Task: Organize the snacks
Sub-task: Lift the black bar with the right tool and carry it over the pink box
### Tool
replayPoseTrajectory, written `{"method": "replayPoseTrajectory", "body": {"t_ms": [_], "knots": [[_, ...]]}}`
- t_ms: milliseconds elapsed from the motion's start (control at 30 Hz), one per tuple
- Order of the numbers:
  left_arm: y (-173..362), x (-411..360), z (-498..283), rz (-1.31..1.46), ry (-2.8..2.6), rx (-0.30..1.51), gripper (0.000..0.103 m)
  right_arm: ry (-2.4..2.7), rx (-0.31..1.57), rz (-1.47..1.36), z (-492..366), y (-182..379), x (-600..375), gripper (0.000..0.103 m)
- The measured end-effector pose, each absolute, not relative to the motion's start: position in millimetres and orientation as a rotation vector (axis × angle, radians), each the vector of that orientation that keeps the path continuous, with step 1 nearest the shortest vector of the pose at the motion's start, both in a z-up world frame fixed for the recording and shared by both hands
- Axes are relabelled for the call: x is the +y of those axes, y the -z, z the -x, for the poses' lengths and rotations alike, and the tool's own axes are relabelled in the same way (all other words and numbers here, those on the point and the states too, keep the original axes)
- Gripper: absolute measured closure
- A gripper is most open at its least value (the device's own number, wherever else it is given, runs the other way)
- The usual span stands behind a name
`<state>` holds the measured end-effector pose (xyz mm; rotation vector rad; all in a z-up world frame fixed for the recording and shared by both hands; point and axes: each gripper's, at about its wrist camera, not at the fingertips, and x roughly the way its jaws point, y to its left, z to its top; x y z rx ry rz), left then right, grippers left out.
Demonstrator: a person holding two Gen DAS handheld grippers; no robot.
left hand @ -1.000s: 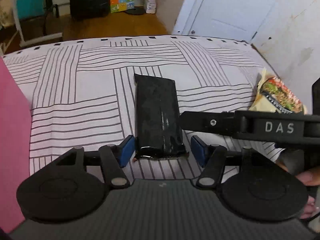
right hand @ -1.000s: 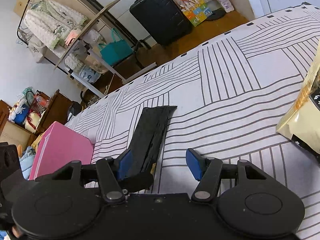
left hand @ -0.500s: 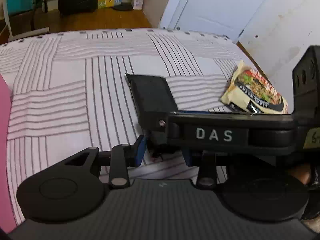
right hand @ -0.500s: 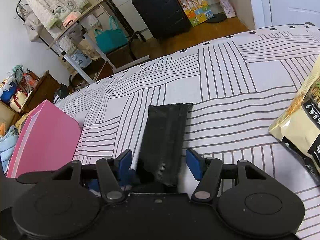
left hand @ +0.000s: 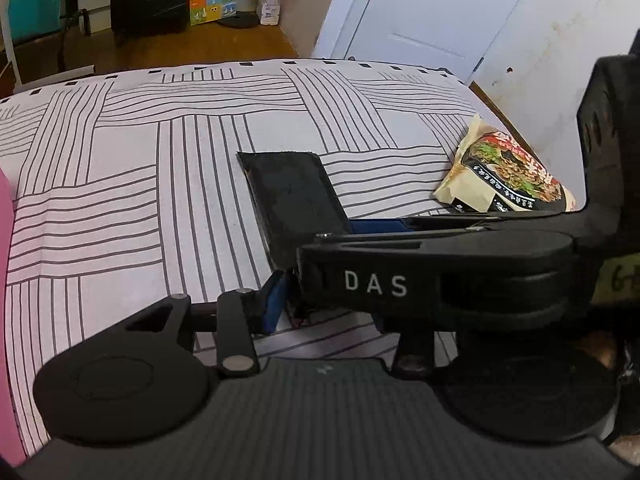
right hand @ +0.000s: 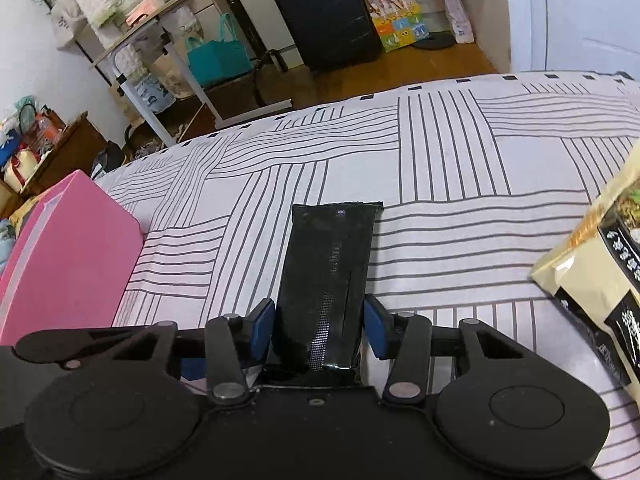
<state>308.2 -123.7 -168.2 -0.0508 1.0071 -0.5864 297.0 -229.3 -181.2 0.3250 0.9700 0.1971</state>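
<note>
A long black snack packet (left hand: 292, 196) lies lengthwise on the striped bed sheet (left hand: 120, 200), its near end raised. My left gripper (left hand: 326, 308) has that near end between its jaws, which are opening. Its left pad (left hand: 274, 300) touches the packet's corner. Its other finger is hidden behind my right gripper (left hand: 316, 252), which crosses in front from the right. In the right wrist view the right gripper (right hand: 319, 328) straddles the packet (right hand: 328, 264). Its jaws are closing and both blue pads meet the packet's long edges. One left-gripper pad (right hand: 192, 366) shows beneath.
A cream noodle packet (left hand: 500, 176) lies at the bed's right side by the wall, large at the right edge in the right wrist view (right hand: 600, 272). A pink box (right hand: 68, 260) stands on the bed's left. Beyond the bed are a black suitcase (right hand: 324, 12), shelves and bags.
The left jaws narrowed from wide open onto the packet's near end. The right gripper swung in over the packet, centred on it and drew its pads in to its edges.
</note>
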Motion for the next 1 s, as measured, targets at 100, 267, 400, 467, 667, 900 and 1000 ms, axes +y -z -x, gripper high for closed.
{"method": "replayPoseTrajectory", "body": {"t_ms": [100, 267, 400, 467, 667, 900, 1000], "knots": [[166, -125, -306, 0.043, 0.588, 1.011, 0.062, -0.184, 0.984, -0.334, -295, 180, -228, 0.05], [161, -125, -302, 0.063, 0.608, 1.047, 0.06, -0.174, 1.034, -0.339, -291, 173, -230, 0.05], [155, -125, -296, 0.074, 0.634, 1.092, 0.06, -0.162, 1.063, -0.338, -276, 168, -232, 0.05], [152, -129, -289, 0.056, 0.645, 1.116, 0.06, -0.163, 1.069, -0.339, -267, 165, -233, 0.05], [133, -133, -265, 0.013, 0.641, 1.117, 0.06, -0.171, 1.068, -0.323, -249, 147, -230, 0.05], [105, -118, -231, -0.002, 0.611, 1.106, 0.06, -0.2, 1.035, -0.321, -221, 120, -216, 0.052], [93, -107, -215, 0.003, 0.603, 1.089, 0.06, -0.214, 1.011, -0.307, -206, 108, -206, 0.052]]}}
